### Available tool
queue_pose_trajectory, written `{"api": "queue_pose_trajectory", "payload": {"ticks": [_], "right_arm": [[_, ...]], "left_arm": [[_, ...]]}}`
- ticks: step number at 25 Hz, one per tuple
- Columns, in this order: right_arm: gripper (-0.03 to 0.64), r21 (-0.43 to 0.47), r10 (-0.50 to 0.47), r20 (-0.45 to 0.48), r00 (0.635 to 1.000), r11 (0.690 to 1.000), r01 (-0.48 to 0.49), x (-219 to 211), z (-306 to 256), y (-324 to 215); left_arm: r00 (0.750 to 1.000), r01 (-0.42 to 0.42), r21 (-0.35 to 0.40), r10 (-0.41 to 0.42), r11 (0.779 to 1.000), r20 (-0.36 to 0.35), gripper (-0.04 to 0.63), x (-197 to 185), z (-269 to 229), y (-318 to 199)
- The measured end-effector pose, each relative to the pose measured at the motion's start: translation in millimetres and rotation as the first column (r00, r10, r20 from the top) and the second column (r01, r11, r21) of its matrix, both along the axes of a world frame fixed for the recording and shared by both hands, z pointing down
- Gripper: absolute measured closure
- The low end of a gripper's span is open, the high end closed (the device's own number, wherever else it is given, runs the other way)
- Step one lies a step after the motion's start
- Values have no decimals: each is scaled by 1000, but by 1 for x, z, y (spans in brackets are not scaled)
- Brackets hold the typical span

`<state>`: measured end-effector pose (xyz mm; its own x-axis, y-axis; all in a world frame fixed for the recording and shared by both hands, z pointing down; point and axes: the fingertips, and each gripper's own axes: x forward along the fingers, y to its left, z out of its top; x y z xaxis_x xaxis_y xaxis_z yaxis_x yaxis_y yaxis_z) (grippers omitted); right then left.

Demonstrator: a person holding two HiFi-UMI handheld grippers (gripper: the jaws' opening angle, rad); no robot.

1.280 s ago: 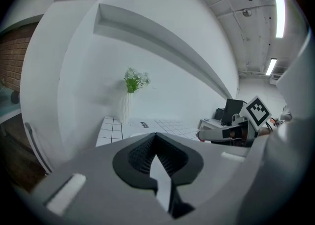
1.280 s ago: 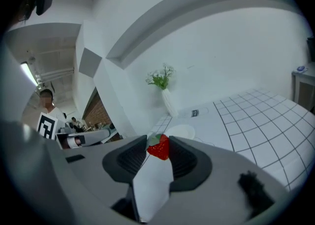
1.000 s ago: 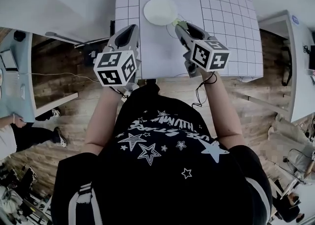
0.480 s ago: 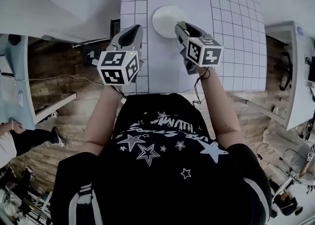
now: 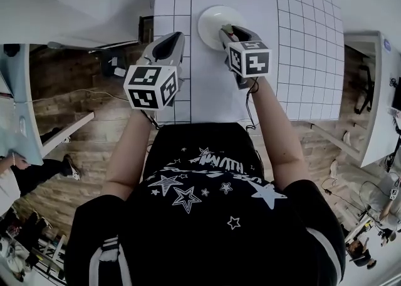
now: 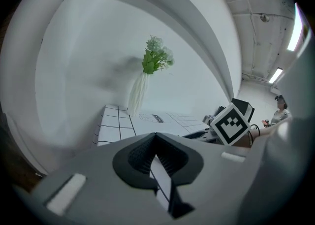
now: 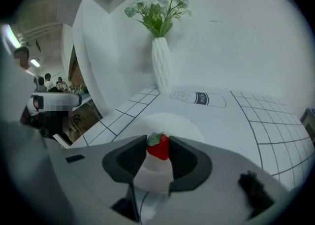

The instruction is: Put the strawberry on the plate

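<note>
Strawberry [image 7: 159, 147] in right tongs [image 5: 227, 31], at plate [image 5: 212, 17]
Pads clamp the strawberry over the white plate's near rim on the desk [image 5: 294, 59]; left tongs [image 6: 156, 151] pinched nearly together, empty, left of plate.

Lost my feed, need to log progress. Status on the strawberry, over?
Right gripper shut on strawberry, at the plate near rim. Left gripper shut, empty, off to the side. Strawberry not yet down. Nothing in the way.

Glossy white plate [image 5: 210, 19], shiny red strawberry [image 7: 159, 147], matt gridded tabletop [image 5: 301, 59], ribbed vase [image 7: 161, 66], wood-plank floor [image 5: 94, 128]
</note>
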<state>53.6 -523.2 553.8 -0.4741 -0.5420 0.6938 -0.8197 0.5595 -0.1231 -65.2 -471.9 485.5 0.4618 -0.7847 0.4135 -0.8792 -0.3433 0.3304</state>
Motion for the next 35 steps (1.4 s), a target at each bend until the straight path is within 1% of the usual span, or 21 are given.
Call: {"api": "queue_pose_trajectory", "payload": {"ticks": [2, 9, 16, 22, 28, 35], "right_arm": [[469, -12, -10, -29, 1000, 1000, 9, 0, 6, 0], [469, -27, -5, -55, 998, 1000, 3, -1, 16, -3], [459, -26, 4, -33, 999, 1000, -4, 1, 15, -4], [451, -2, 0, -44, 999, 1000, 0, 5, 8, 3], [451, 16, 9, -2, 1000, 1000, -9, 10, -10, 19], [451, 60, 7, 73, 997, 998, -11, 21, -47, 56]], "left_arm": [[1000, -3, -5, 3, 1000, -3, 586, 1, 2, 0], [1000, -10, -10, 10, 1000, -3, 586, 7, 4, 4], [1000, -8, -9, 8, 1000, 9, 586, 8, 2, 9], [1000, 8, 5, -8, 1000, 23, 586, 5, -4, 15], [999, 31, 17, -31, 999, 37, 586, 5, -16, 30], [998, 38, 49, -40, 998, 41, 586, 20, -39, 58]]}}
